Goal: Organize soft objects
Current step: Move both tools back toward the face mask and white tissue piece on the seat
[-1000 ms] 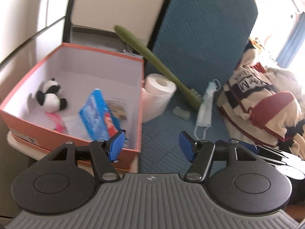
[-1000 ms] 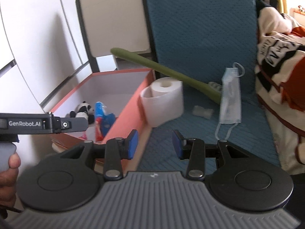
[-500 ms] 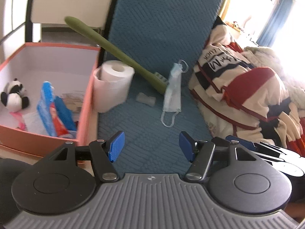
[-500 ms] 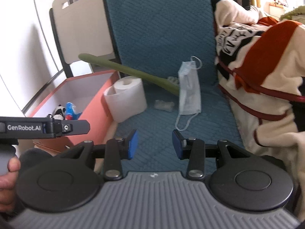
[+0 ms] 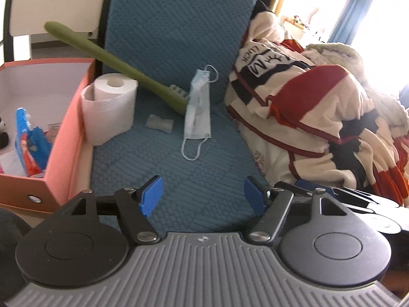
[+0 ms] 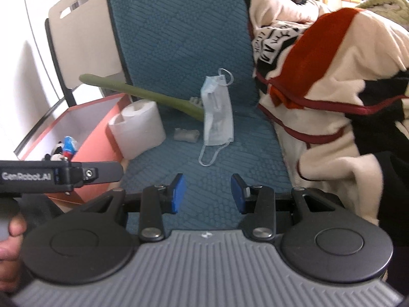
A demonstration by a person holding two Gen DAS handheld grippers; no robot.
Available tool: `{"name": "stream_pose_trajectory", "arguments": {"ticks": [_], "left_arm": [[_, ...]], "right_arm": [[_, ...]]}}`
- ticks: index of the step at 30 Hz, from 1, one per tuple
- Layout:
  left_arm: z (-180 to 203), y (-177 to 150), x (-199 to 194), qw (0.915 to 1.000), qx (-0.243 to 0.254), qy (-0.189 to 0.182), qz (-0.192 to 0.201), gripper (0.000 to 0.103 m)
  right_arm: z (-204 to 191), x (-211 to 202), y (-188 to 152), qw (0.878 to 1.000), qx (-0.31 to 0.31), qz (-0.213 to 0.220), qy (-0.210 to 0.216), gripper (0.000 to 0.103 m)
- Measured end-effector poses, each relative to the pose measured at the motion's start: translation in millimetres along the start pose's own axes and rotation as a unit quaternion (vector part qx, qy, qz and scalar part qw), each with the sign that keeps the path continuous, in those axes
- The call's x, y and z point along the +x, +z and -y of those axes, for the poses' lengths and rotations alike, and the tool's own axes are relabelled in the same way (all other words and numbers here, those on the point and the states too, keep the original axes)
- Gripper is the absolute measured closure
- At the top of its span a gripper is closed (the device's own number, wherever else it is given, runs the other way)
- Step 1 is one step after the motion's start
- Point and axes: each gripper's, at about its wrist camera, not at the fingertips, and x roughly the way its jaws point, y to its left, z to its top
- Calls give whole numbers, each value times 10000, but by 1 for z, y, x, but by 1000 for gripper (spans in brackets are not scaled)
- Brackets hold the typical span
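Your left gripper (image 5: 203, 194) tilts downward, its jaws opening with nothing between them. Your right gripper (image 6: 208, 193) tilts down too, jaws parted narrower and empty, while your left hand (image 6: 10, 240) grips its handle.

Face mask (image 5: 198, 110) lies between paper roll (image 5: 110, 107) and blanket (image 5: 306, 117).

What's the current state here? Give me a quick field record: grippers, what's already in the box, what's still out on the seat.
left gripper: jaws opening, nothing between them
right gripper: open, empty
box: orange, open, holds a blue packet and a panda plush
toilet roll: upright on the blue seat cushion, against the box wall
face mask: on the cushion, leaning against the backrest
green brush: leaning behind the roll
small wrapped item: between roll and mask
blanket: heaped at the right
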Motion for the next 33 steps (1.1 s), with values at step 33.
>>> {"name": "stream_pose_trajectory", "arguments": {"ticks": [33], "left_arm": [[-29, 31, 177, 9993, 231, 253, -180, 25]], "right_arm": [[25, 129, 37, 9988, 463, 182, -40, 61]]}}
